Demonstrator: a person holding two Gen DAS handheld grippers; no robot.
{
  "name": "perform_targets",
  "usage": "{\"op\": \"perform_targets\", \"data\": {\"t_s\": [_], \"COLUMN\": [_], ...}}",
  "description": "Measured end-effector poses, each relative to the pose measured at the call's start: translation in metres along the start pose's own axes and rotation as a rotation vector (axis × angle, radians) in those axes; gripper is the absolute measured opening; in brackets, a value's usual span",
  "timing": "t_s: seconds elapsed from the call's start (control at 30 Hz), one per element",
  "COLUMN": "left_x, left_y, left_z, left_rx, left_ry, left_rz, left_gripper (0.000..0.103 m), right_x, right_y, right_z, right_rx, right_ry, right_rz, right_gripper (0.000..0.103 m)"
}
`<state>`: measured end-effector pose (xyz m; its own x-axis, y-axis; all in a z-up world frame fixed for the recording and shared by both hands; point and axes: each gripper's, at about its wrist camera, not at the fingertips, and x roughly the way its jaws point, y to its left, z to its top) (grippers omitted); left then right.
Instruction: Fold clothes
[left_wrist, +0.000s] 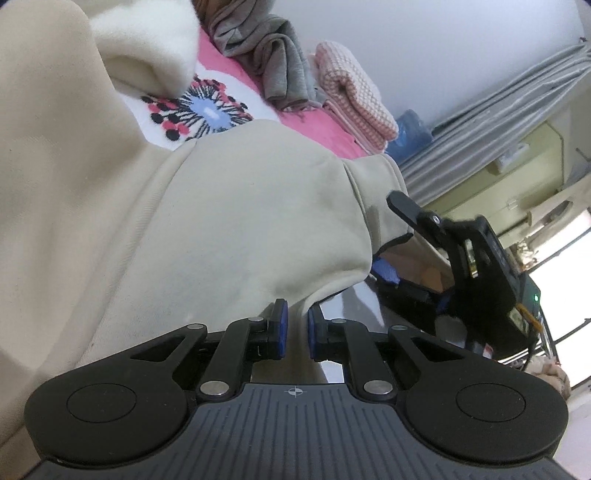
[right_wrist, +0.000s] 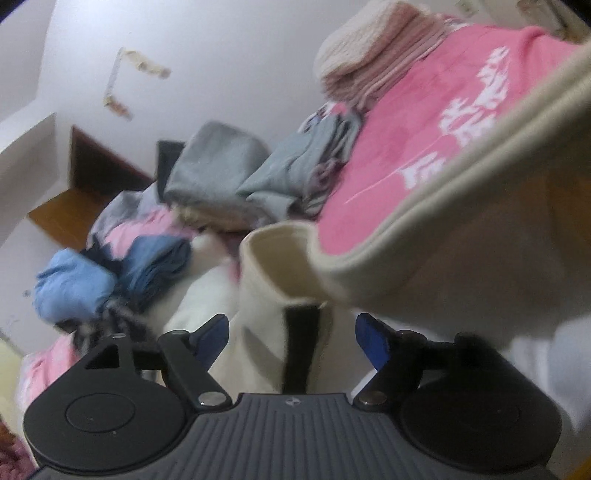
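Two grips differ: your left hand-held gripper pinches the cream sweatshirt hem to keep it lifted off the pink bed, while the right hand-held gripper stands wide, cloth unpressed between.

Right tool wide apart astride cream garment, folded clothes behind

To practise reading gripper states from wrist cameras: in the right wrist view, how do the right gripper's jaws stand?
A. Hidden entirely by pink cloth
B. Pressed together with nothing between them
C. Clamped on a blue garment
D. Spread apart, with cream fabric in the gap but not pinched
D: the right gripper has its blue pads set wide apart, and the cream garment hangs between them without either pad pressing on it.
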<state>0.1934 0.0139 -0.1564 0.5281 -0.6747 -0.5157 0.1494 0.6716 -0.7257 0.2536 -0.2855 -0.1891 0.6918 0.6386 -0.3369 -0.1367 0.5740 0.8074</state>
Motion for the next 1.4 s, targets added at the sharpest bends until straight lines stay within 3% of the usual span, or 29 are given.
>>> {"op": "perform_targets", "data": {"t_s": [0.27,0.47,0.5,0.57,0.8,0.97,1.07,1.27,1.4], "left_x": [0.002,0.002,0.002,0.002,-0.007,-0.021,-0.018,0.004,0.010], "left_y": [0.006,0.010,0.010,0.011,-0.001,-0.012,-0.024,-0.058,-0.070], "left_z": [0.000,0.001,0.001,0.002,0.002,0.004,0.002,-0.023,-0.046], "left_rx": [-0.014,-0.040,-0.045,-0.054,-0.024,0.029,0.134,0.464,0.684], "left_ry": [-0.007,-0.009,-0.008,-0.007,0.003,-0.014,0.003,0.074,0.073], "left_rz": [-0.012,-0.013,-0.013,-0.013,-0.034,-0.092,-0.051,0.140,0.240], "left_gripper": [0.011,0.011,0.011,0.011,0.012,0.020,0.021,0.027,0.028], "right_x": [-0.012,-0.008,-0.009,-0.013,-0.033,-0.055,-0.059,-0.009,0.027], "right_y": [-0.009,0.002,0.004,0.008,0.034,0.065,0.090,0.116,0.105], "right_z": [-0.020,-0.039,-0.041,-0.042,-0.040,-0.030,-0.027,-0.050,-0.074], "right_rx": [0.069,0.040,0.034,0.026,-0.085,-0.250,-0.437,-0.817,-0.997], "right_ry": [0.069,0.148,0.146,0.135,0.076,0.029,0.032,0.167,0.262], "right_rz": [0.098,0.099,0.095,0.084,0.014,-0.141,-0.295,-0.589,-0.701], "right_gripper": [0.055,0.035,0.031,0.014,0.003,0.003,0.003,0.002,0.002]}}
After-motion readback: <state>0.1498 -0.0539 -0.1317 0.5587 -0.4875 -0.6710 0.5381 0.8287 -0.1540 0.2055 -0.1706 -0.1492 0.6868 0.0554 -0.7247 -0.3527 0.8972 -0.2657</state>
